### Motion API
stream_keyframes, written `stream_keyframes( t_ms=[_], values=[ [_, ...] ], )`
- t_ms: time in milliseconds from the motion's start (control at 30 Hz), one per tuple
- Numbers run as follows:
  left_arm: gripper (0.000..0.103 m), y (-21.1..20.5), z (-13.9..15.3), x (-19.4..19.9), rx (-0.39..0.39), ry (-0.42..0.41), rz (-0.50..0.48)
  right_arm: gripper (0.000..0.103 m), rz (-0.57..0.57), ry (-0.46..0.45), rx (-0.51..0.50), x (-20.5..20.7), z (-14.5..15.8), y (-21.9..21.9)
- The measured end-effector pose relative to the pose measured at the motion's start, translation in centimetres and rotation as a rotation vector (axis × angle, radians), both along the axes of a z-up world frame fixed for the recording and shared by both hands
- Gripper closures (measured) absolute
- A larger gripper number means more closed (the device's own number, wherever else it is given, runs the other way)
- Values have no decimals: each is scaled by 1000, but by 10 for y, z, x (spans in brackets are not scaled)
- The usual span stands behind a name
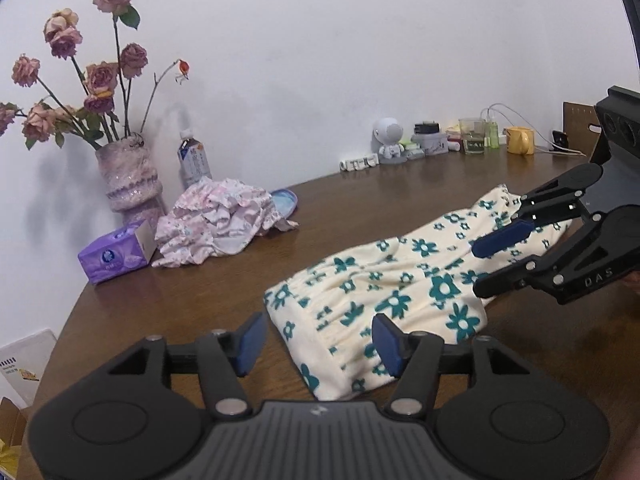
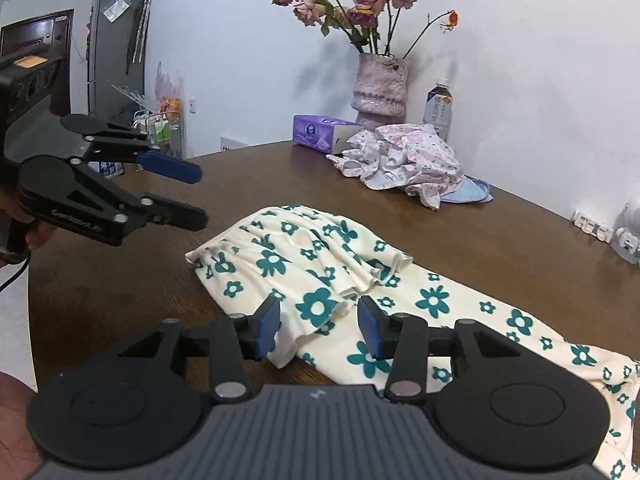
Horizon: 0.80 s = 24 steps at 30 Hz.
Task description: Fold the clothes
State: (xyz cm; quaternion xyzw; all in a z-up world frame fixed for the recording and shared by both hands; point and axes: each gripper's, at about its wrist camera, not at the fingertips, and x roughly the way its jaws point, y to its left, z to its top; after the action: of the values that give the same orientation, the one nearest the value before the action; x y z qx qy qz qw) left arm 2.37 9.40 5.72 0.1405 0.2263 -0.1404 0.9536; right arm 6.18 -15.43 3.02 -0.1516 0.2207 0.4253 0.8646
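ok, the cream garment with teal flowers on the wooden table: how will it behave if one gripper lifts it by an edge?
The cream garment with teal flowers probably goes floppy and drapes: it already lies in soft ripples. Likely light, thin fabric. Its folded-over layer may fall open if lifted from one edge.

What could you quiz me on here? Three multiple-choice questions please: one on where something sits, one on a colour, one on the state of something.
1. Where is the tissue box?
A. Beside the vase
B. On the floral garment
C. By the yellow mug

2. What colour are the garment's flowers?
A. Red
B. Teal
C. Purple

3. How is the left tool?
A. Shut on the garment
B. Open, pads apart
C. Shut on the bottle

Answers: 1 A, the box lies at the vase's foot. 2 B, teal flowers on cream cloth. 3 B, a clear gap shows between its pads, which press on nothing.
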Motion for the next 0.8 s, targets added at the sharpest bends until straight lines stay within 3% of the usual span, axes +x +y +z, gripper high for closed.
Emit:
stream_keyframes(
  t_ms=[333,367,467,600,700,800],
  values=[
    [43,-10,-13,3,9,44,-48,61,50,10,-75,-3,-15,20],
    [43,-11,-14,4,10,46,-52,66,53,19,-88,0,-17,23],
    [43,-14,-15,6,5,50,-60,95,69,26,-111,4,-20,29],
    [44,-18,-16,10,4,48,-79,99,64,-3,-83,9,-11,27],
    [55,-25,-20,16,22,55,-97,99,59,-11,-99,14,-12,27],
    [72,-31,-29,24,71,74,-92,99,54,-11,-122,16,-20,30]
  ],
)
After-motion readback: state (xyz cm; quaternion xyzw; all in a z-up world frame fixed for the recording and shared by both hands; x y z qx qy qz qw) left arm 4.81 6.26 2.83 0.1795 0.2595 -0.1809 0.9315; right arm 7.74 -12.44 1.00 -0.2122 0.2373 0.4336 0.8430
